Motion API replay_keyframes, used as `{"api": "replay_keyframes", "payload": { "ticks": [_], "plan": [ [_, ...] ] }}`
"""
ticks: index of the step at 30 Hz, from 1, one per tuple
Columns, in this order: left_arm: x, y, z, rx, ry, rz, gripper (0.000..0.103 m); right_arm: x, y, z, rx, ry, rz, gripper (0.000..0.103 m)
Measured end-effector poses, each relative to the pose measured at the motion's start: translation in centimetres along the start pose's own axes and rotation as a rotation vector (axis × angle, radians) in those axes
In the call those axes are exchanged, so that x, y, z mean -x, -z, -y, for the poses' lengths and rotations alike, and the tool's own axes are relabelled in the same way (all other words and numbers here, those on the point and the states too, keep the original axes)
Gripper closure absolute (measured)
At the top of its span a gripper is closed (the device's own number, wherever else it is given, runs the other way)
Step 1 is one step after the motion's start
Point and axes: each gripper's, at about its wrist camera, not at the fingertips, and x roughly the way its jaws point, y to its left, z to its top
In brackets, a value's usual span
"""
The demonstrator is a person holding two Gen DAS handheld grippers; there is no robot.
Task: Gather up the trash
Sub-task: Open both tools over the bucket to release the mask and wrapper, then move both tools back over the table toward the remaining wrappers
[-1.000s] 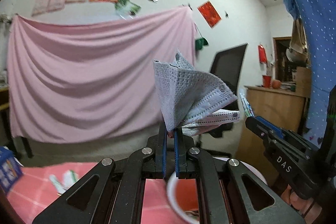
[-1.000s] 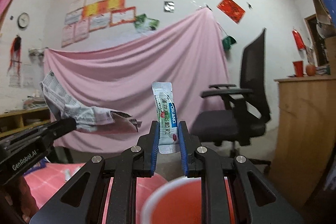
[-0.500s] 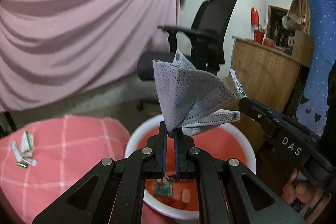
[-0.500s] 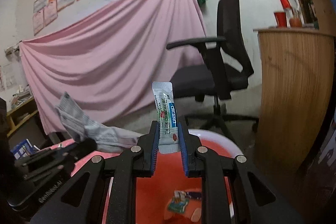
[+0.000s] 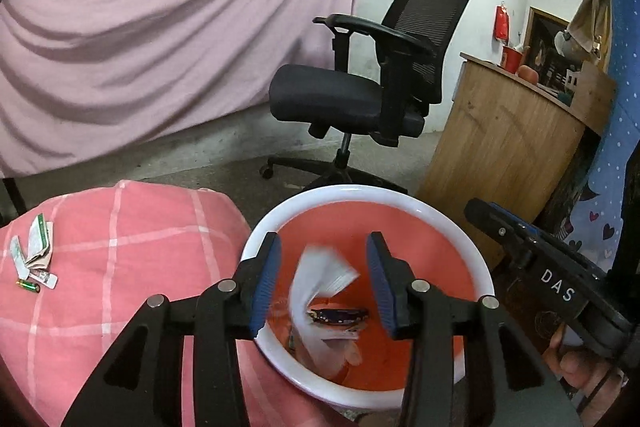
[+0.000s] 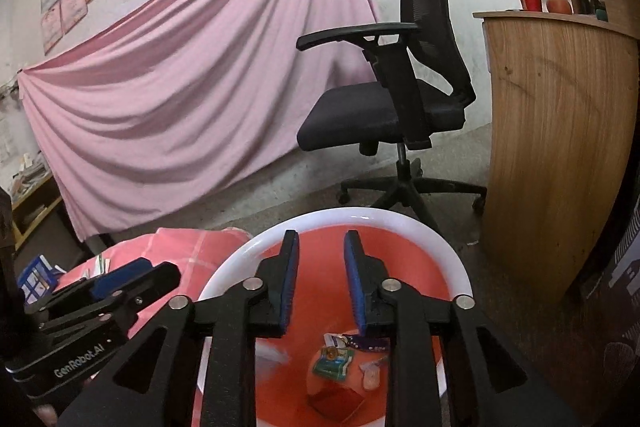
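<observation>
Both hand-held grippers sit over the bin (image 5: 366,195), and both have their jaws apart with nothing between them. In the left wrist view, the left hand-held gripper (image 5: 323,279) frames a blurred white-grey mask (image 5: 320,291) low in the centre of the frame, inside the red bin; I judge it is falling or settling, though the blur keeps me from saying whether it has landed. A dark wrapper (image 5: 340,315) lies just beside it.

The trash that worries me is at the left edge of that view: a small pile of packets (image 5: 34,255) lying on the pink checked cloth (image 5: 120,267) that covers the bench, well apart from the bin. Those pieces are thin and flat, so I could pinch the cloth along with them and drag it, or scatter the pile. The bin stands right against the cloth's edge, and a careless swing of either tool could knock its rim.

The right wrist view gives me what the left cannot: looking between the open fingers of the right hand-held gripper (image 6: 321,279), I see down to the bin floor, with a green-and-white packet (image 6: 332,363) and a red scrap (image 6: 334,401) resting there. The left view alone shows the leftover pile clearly; in the right view it is only a sliver at centre left.
</observation>
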Motion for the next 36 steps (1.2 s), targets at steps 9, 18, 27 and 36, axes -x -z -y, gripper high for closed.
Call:
{"api": "replay_keyframes", "payload": {
  "ticks": [9,18,27,36],
  "plan": [
    [3.7,0.3,-3.9,0.067,-0.082,0.085,0.046,0.8,-0.9,-1.2,-0.006,0.004,0.049,0.041],
    [9.4,0.0,-9.2,0.168,-0.202,0.27,0.002,1.9,-1.5,-3.9,0.0,-0.021,0.178,0.0],
    [13.9,1.2,-13.9,0.175,-0.313,0.392,0.001,1.3,-1.5,-9.0,0.058,-0.083,0.273,0.0],
    [18.2,3.4,-18.3,0.123,-0.441,0.5,0.001,1.5,-0.6,-14.6,0.081,-0.173,0.43,0.0]
  ]
}}
